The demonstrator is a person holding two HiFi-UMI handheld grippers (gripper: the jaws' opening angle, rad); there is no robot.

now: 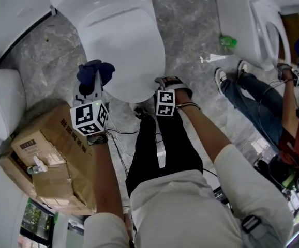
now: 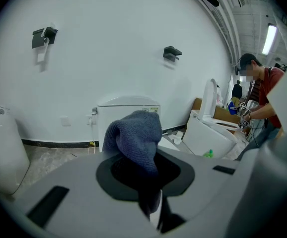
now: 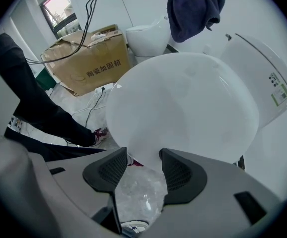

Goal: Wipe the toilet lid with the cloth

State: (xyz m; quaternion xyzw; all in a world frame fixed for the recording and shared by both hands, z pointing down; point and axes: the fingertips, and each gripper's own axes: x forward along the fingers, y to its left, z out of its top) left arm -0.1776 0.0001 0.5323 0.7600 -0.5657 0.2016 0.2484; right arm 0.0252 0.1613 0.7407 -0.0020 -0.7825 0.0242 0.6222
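Two grippers, left gripper (image 1: 91, 87) clenched on one blue cloth (image 1: 95, 71) at 8 o'clock of one toilet lid (image 1: 123, 40), right gripper (image 3: 143, 163) spread (lid rim between jaws) at 5 o'clock, left jaw tips buried under cloth.

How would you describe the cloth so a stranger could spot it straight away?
Find the white toilet lid at the top middle of the head view. Beside its front left edge, the left tongs are shut on the cloth. It is a bunched dark blue rag, soft against the smooth white lid and the brown cardboard box nearby.
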